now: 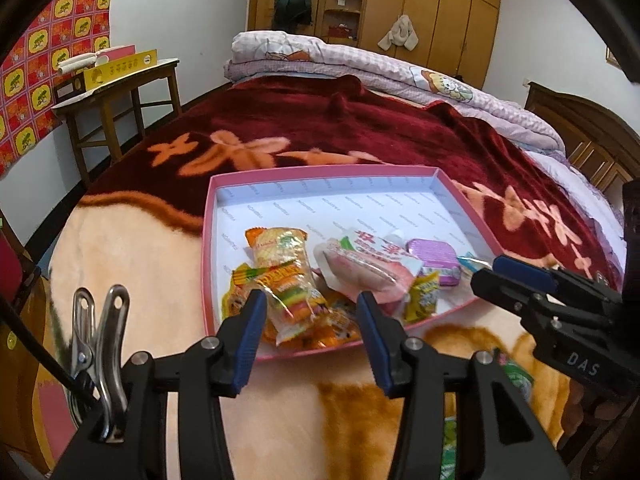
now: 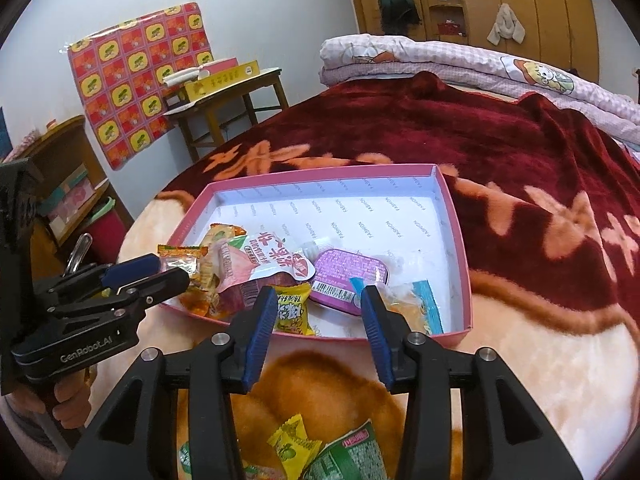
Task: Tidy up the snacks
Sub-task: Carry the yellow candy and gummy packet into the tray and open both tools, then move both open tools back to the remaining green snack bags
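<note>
A pink tray (image 1: 320,172) with a white inside lies on the bed blanket. At its near end are orange gummy packets (image 1: 280,248), a pink peach pouch (image 1: 360,268), a purple pack (image 1: 432,254) and a yellow candy (image 1: 422,296). My left gripper (image 1: 310,314) hovers open over the orange packets, holding nothing. My right gripper (image 2: 318,304) is open above the tray's (image 2: 320,172) near rim, by the yellow candy (image 2: 292,310) and a blue-edged clear packet (image 2: 416,304). Each gripper shows in the other view: right (image 1: 486,272), left (image 2: 172,270).
Loose on the blanket near me lie a yellow candy (image 2: 296,440) and green packets (image 2: 352,460). A folded quilt (image 1: 360,56) sits at the far end of the bed. A wooden table (image 1: 120,92) with boxes stands on the left, wardrobes behind. A hand (image 2: 68,404) holds the left gripper.
</note>
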Motion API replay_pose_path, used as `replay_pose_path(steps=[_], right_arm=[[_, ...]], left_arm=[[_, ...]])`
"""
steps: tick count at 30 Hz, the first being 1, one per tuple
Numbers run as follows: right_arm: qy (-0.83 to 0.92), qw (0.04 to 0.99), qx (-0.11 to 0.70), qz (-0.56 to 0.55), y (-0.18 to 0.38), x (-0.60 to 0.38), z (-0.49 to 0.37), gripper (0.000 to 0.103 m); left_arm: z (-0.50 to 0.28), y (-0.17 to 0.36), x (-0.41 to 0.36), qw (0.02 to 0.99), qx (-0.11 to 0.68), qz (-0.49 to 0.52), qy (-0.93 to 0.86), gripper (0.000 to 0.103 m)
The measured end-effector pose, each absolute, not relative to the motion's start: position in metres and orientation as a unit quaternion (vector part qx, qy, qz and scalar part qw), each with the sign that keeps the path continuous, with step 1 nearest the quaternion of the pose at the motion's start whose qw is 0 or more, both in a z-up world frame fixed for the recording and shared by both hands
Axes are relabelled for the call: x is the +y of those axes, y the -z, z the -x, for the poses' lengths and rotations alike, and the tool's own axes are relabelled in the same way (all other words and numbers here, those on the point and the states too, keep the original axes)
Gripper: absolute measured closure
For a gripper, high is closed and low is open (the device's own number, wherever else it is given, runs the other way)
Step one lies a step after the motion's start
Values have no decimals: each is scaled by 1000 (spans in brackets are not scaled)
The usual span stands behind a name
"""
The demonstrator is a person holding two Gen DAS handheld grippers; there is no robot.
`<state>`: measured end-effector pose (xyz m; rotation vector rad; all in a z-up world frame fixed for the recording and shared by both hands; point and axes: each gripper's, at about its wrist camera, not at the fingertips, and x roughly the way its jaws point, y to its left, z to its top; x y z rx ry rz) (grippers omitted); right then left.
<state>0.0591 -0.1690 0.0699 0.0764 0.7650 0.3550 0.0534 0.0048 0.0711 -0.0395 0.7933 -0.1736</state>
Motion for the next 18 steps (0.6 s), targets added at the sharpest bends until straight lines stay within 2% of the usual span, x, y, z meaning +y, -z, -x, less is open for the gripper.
replay_pose_path(steps=[18], right_arm=[[-156, 909, 382, -57, -76, -192, -16, 58]], left_arm=[[-13, -73, -13, 901, 418, 24, 115, 54]])
